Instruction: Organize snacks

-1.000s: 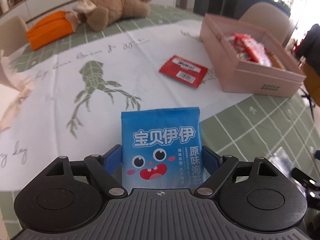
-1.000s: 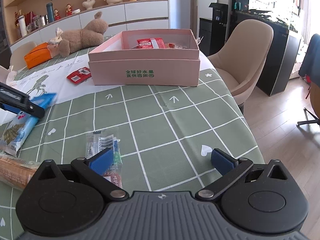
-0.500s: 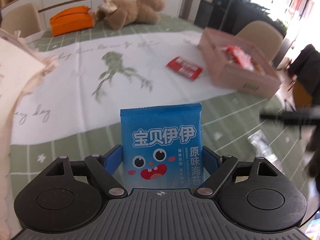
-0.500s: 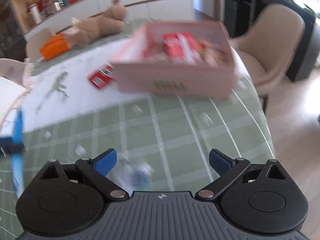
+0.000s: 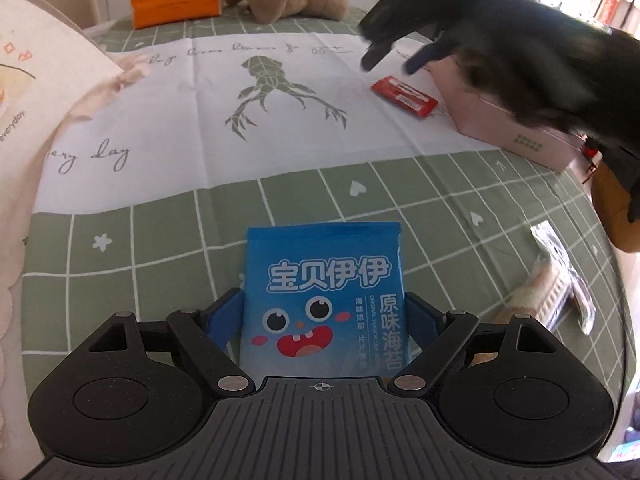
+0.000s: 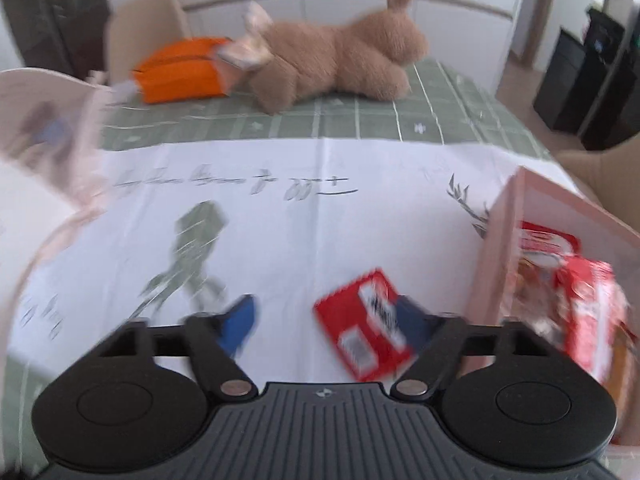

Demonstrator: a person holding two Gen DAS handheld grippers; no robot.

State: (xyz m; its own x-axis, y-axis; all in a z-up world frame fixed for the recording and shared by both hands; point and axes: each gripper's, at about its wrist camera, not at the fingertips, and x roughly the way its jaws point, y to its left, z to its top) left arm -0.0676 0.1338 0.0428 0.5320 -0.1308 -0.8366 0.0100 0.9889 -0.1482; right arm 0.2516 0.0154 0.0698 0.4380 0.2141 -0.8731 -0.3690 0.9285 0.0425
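left hand-held gripper (image 5: 324, 320) clamped on a blue seaweed snack pouch (image 5: 322, 300), held upright above the green checked tabletop (image 5: 160, 248), not yet near the pink box (image 5: 516, 120) at 2 o'clock in the left wrist view. right hand-held gripper (image 6: 326, 320) hanging blurred over the white cloth (image 6: 280, 240), jaws just been narrowing and now standing partly apart, with the red snack packet (image 6: 360, 324) lying between them but nearer the right pad; pressing on it or not, cannot tell through the blur. same red packet (image 5: 404, 96) just beside the box wall, at 1 o'clock in the left view. inside the box, several red-wrapped snacks (image 6: 568, 280) already stowed, at 3 o'clock in the right wrist view. still loose: the red packet, the blue pouch in the grip, and a clear-wrapped snack (image 5: 556, 272) at 3 o'clock near the tabletop edge. task judged partly done, with at least three pieces left to box. plush toy (image 6: 340, 64) and orange pouch (image 6: 180, 72) at 12 o'clock, well apart from the work.
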